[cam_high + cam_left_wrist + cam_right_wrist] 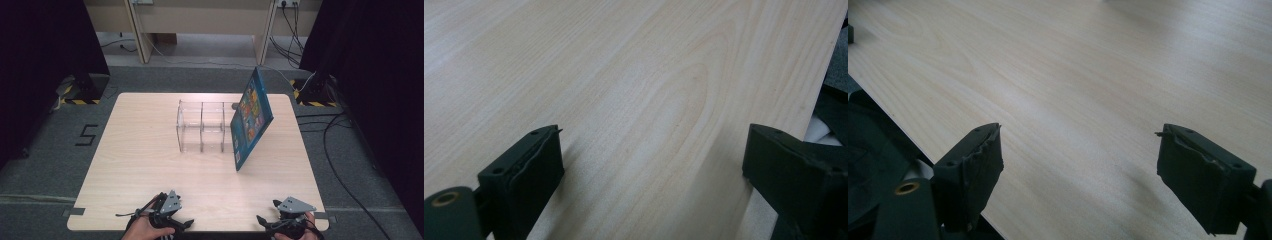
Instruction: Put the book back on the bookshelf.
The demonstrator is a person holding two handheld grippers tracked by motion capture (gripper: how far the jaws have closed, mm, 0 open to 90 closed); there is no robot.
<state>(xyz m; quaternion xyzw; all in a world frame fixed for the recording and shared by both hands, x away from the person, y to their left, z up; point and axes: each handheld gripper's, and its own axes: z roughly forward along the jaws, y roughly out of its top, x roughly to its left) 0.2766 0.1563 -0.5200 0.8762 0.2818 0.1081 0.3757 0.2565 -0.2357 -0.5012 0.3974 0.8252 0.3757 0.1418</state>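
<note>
Item: blue picture book, right of centre in the high view, propped tilted against the clear divided organizer. I hold the left gripper and right gripper at the bottom edge, both spread and empty. Risk: a nudge probably topples the book flat; its footing looks unclear.

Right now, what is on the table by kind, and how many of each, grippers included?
Clear compartment organiser: 1
Blue picture book, leaning tilted against the organiser's right end: 1
Grippers, both open at the near edge: 2 (left gripper, right gripper)
Total: 4
</note>
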